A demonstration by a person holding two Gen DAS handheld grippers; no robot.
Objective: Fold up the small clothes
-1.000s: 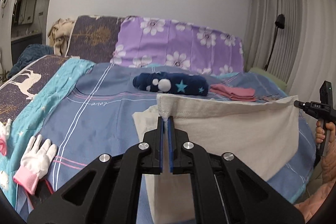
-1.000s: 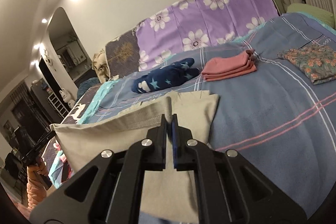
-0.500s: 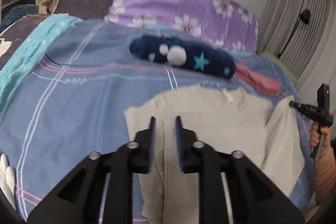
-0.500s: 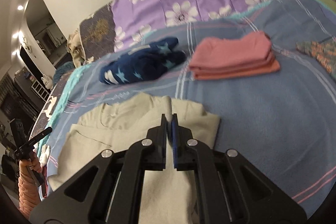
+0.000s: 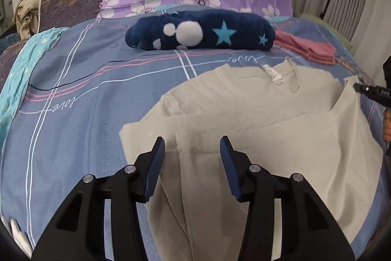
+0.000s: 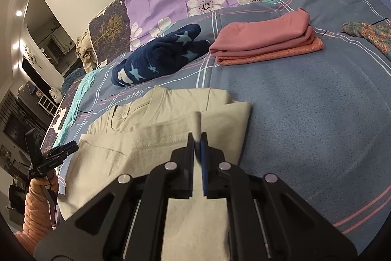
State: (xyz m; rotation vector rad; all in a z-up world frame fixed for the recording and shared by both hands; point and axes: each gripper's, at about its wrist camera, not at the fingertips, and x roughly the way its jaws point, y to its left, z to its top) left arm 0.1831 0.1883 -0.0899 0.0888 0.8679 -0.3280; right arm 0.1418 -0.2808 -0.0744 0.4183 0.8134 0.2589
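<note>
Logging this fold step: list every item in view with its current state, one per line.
Left tongs: open, above the shirt.
Right tongs: shut on the beige shirt's edge.
Beige shirt: lying on the bed, partly folded over itself.
Pink clothes: folded, stacked.
Navy star garment: rolled into a bundle.
Floral cloth: lying flat.

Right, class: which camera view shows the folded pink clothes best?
The right wrist view: the folded pink clothes lie in full sight as a neat stack on the bedspread. The left wrist view shows only a sliver behind the navy star blanket.

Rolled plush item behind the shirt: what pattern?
Navy plush with light-blue stars and white dots; clearest in the left wrist view.
</note>
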